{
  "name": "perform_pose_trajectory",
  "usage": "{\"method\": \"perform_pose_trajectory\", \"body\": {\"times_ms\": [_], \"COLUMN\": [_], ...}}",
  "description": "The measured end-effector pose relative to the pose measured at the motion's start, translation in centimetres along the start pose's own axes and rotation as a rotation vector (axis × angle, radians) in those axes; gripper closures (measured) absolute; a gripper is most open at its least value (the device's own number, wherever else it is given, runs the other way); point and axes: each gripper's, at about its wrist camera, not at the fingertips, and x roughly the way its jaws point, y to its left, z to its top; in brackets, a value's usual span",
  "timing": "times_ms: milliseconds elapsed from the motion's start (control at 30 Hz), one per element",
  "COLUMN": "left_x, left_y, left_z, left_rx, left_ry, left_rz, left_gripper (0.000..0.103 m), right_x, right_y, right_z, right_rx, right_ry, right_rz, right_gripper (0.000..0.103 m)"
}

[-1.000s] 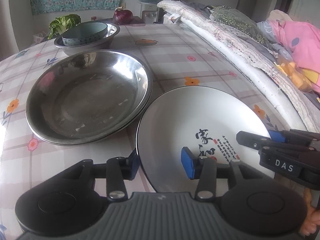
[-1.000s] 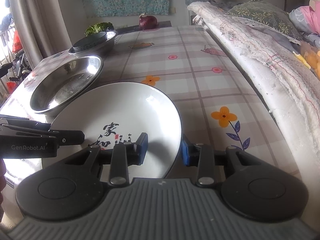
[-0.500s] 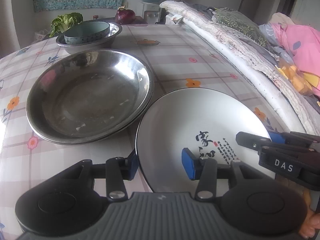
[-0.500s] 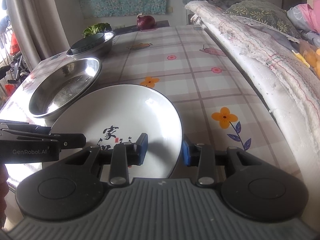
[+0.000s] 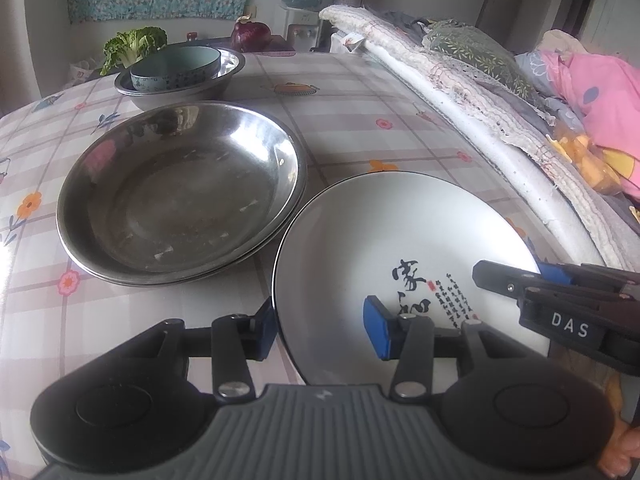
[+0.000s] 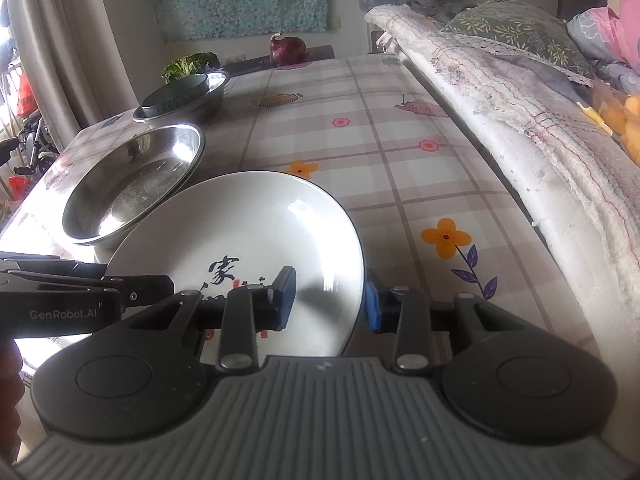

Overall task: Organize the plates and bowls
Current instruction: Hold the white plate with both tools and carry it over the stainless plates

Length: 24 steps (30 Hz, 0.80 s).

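Observation:
A white plate with black characters [image 5: 392, 236] sits at the table's near edge, also seen in the right wrist view [image 6: 248, 232]. My left gripper [image 5: 320, 328] straddles its left rim, one finger outside, one inside, jaws apart. My right gripper [image 6: 330, 300] straddles its right rim the same way. Neither clamps the rim. Left of the plate lie stacked steel plates [image 5: 180, 192]. Behind them a teal bowl [image 5: 176, 68] sits inside a steel bowl [image 5: 224, 76].
The table has a flowered check cloth [image 5: 360, 120]. Folded quilts and bedding [image 5: 500, 92] run along its right edge. A leafy vegetable [image 5: 134, 44] and a red onion [image 5: 250, 34] lie at the far end. A curtain [image 6: 52, 60] hangs on the left.
Both grippers have lifted slightly and the view has tilted up; the plate looks raised a little at its near side. The jaw gaps look unchanged.

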Motion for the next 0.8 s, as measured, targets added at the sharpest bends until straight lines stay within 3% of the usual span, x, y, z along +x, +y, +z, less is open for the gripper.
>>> {"method": "perform_pose_trajectory", "body": {"times_ms": [800], "left_x": [-0.33], "left_y": [-0.11], "left_z": [-0.63], "left_rx": [0.015], "left_ry": [-0.014], "left_rz": [0.004], "left_gripper": [0.057], "right_x": [0.35], "right_y": [-0.13], "right_z": [-0.53], "right_rx": [0.022], "right_ry": [0.018], "right_rz": [0.004], "right_gripper": [0.068]}}
